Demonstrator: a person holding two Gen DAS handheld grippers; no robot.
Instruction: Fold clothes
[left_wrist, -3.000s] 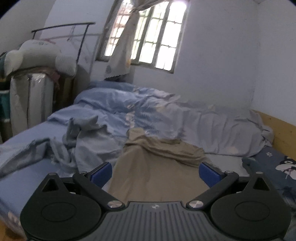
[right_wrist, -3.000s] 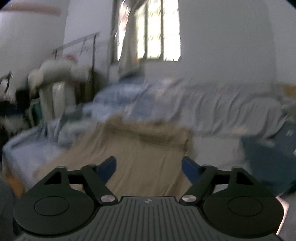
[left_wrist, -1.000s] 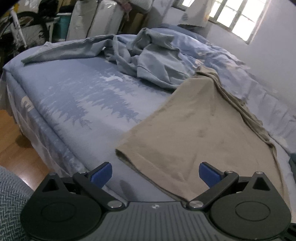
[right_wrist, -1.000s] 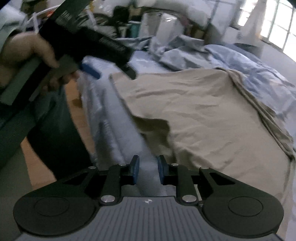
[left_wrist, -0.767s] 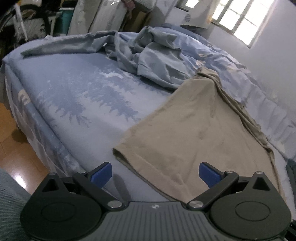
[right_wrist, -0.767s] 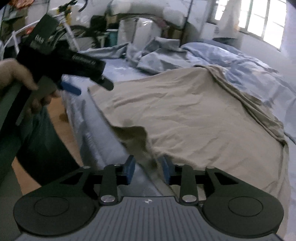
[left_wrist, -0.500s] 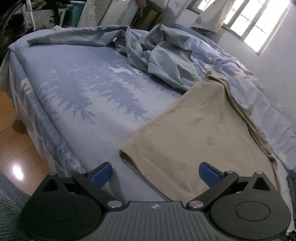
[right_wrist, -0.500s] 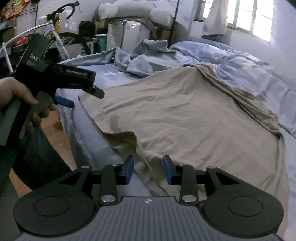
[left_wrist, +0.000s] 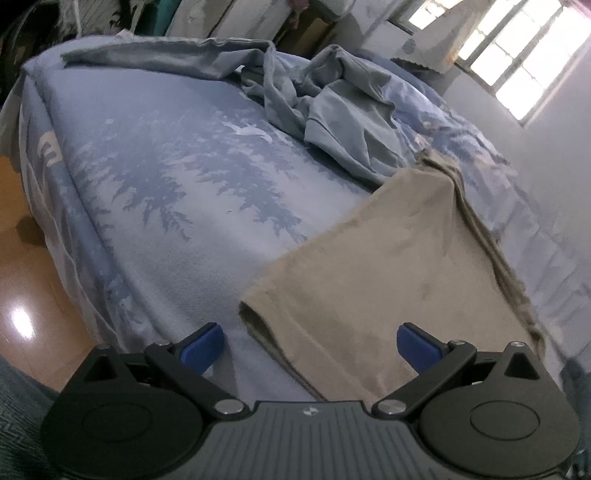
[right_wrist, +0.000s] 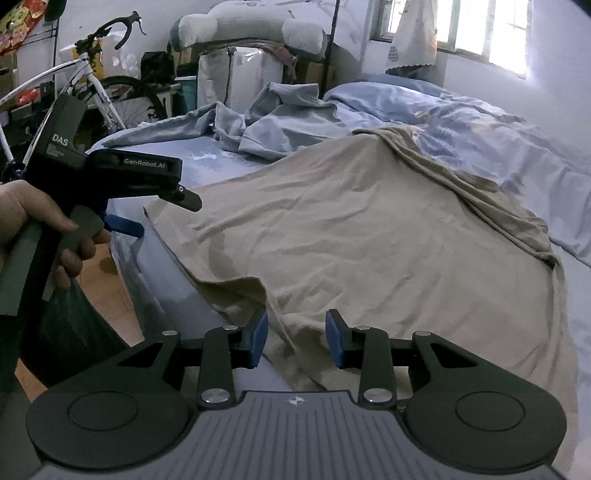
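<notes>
The tan shirt lay flat on the bed, hem near. Both grippers, left and right, had fingers apart, holding nothing. Closing short of the rumpled hem might pinch one layer, or the sheet.

A lived-in home bedroom: bed under a blue tree-print sheet, rumpled duvet toward the curtained window behind it. Beside the bed, a white bicycle, wrapped bundles topped by a long pillow, and glossy wooden floor at its near edge.
</notes>
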